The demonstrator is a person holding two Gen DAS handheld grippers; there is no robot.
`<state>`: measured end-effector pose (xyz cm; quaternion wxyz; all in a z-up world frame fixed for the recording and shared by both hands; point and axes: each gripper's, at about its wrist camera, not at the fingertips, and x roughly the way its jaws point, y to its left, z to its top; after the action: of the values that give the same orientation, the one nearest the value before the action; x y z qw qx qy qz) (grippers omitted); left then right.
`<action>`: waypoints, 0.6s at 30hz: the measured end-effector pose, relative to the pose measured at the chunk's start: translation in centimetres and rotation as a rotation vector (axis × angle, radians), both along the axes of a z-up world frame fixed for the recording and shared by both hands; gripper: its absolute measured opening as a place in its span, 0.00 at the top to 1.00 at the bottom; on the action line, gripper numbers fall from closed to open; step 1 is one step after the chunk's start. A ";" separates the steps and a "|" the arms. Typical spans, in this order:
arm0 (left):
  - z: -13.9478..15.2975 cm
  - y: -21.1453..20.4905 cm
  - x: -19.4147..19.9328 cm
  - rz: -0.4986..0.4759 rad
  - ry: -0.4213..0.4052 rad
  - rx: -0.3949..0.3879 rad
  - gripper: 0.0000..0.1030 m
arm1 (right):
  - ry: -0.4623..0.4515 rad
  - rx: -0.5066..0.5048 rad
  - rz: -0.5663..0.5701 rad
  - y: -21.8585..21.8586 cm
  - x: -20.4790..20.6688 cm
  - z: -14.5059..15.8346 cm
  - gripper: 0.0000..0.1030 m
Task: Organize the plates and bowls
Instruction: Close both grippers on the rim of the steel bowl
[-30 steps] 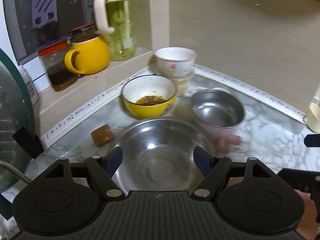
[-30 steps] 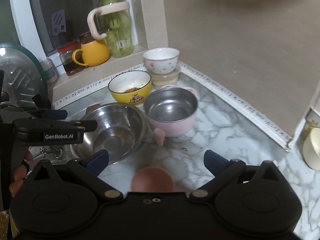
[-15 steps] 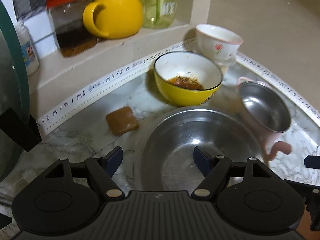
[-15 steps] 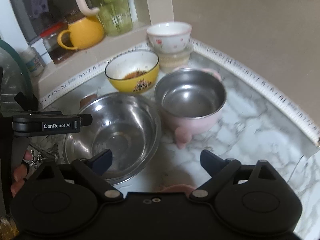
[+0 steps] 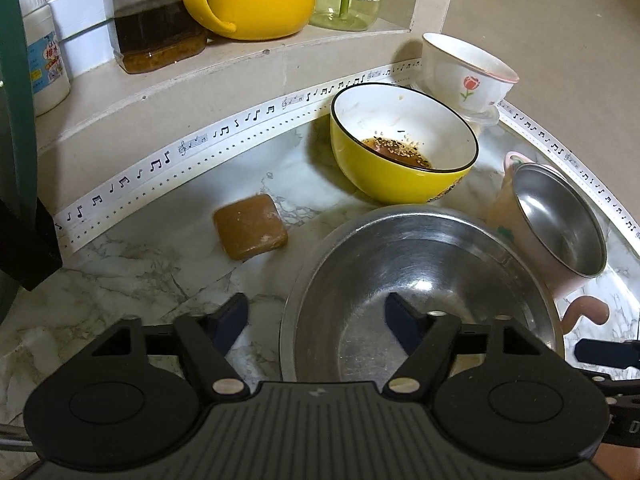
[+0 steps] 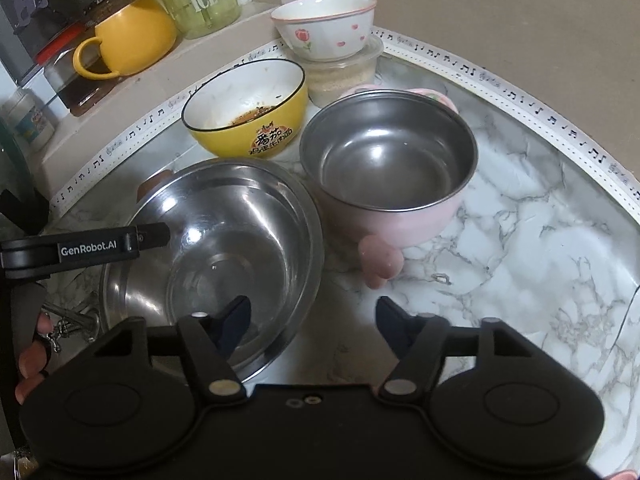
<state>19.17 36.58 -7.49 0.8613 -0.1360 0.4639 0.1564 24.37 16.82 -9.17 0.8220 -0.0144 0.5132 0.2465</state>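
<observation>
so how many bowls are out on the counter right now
4: a large steel bowl nearest, a pink steel-lined bowl to its right, a yellow bowl behind, and a white flowered bowl on a plastic tub. None looks hidden.

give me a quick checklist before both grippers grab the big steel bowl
1. Left gripper straddles the rim of the big steel bowl, one finger outside, one inside: ok, jaws closing.
2. Right gripper straddles the opposite rim: ok, jaws closing.
3. Pads pressing on the rim: not ok, gaps show on both.
4. Big bowl empty: ok, only a wet sheen.
5. Room around it: not ok, the pink pot and the yellow bowl sit very close; contact cannot be told.
6. Yellow bowl clean enough to stack: not ok, sauce residue inside.
</observation>
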 end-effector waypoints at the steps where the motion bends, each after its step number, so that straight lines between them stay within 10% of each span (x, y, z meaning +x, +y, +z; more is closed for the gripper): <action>1: -0.1 0.1 0.1 0.000 0.005 -0.006 0.40 | 0.006 0.001 -0.002 0.0 0.1 -0.1 0.42; 6: 0.0 0.3 -0.1 0.020 0.005 -0.012 0.69 | 0.028 0.015 -0.002 0.2 0.4 -0.6 0.63; 18: 0.3 0.6 -0.7 0.047 0.004 -0.019 0.84 | 0.019 0.018 0.034 0.5 0.1 -0.4 0.83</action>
<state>18.46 37.21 -7.17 0.8551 -0.1547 0.4639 0.1723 24.47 17.28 -9.61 0.8130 -0.0131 0.5182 0.2651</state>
